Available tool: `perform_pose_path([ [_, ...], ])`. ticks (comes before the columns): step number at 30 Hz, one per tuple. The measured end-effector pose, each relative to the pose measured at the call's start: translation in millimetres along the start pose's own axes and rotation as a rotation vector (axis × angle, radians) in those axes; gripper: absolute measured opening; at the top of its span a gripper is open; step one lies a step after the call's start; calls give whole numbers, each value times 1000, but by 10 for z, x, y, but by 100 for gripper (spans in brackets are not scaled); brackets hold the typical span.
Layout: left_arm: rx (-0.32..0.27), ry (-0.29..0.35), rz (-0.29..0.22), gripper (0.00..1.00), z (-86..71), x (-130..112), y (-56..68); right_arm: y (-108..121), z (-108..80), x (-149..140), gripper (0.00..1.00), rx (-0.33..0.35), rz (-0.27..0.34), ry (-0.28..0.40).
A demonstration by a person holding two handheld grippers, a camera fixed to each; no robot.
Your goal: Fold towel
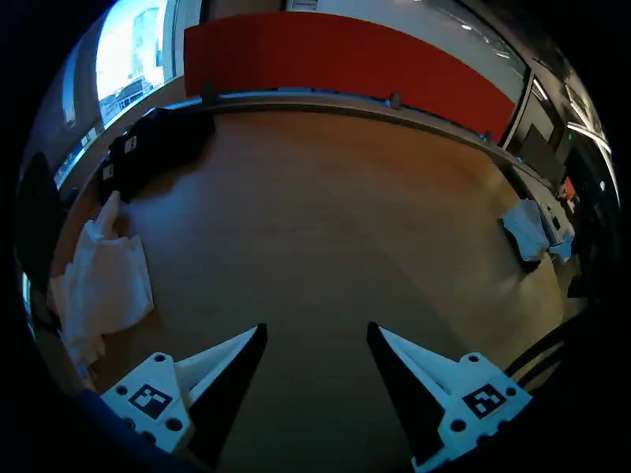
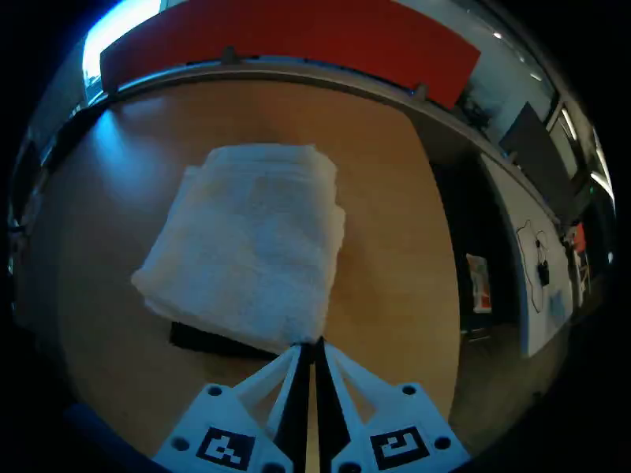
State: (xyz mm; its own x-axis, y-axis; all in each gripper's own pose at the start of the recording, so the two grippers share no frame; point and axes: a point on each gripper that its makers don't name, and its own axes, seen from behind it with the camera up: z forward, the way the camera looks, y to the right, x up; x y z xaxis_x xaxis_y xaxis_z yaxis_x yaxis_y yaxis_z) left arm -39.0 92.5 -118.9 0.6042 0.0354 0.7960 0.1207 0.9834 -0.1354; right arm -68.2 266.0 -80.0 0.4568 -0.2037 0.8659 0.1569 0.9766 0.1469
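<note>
Finishing seems the step in hand, the white towel point(image 2: 252, 236) lying folded thick on the wooden table point(image 2: 394, 252) with the right claw point(image 2: 313, 344) pressed narrow at its near edge and the left claw point(image 1: 316, 327) wide over bare wood, so next probably comes backing off cleanly without dragging a layer.

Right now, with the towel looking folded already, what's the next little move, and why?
Probably open the right gripper and draw back: its fingers are shut at the near edge of the towel, which already lies folded on the table.
</note>
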Motion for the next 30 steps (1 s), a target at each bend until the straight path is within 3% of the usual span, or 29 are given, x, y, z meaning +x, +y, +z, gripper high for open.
perform_pose_path([
  [6,0,0,2,94,-1,1,-6,3,-28,10,7,-7,21,17],
  [10,-2,4,-3,94,-4,9,-10,13,-52,9,16,-18,31,28],
  [14,-3,8,-10,94,-7,15,-13,28,-90,17,45,-34,40,43],
  [23,-10,15,-13,94,-18,28,-1,-45,-156,51,97,-34,48,75],
  [30,-15,20,-13,94,-32,36,1,-76,-223,96,100,-39,53,96],
])
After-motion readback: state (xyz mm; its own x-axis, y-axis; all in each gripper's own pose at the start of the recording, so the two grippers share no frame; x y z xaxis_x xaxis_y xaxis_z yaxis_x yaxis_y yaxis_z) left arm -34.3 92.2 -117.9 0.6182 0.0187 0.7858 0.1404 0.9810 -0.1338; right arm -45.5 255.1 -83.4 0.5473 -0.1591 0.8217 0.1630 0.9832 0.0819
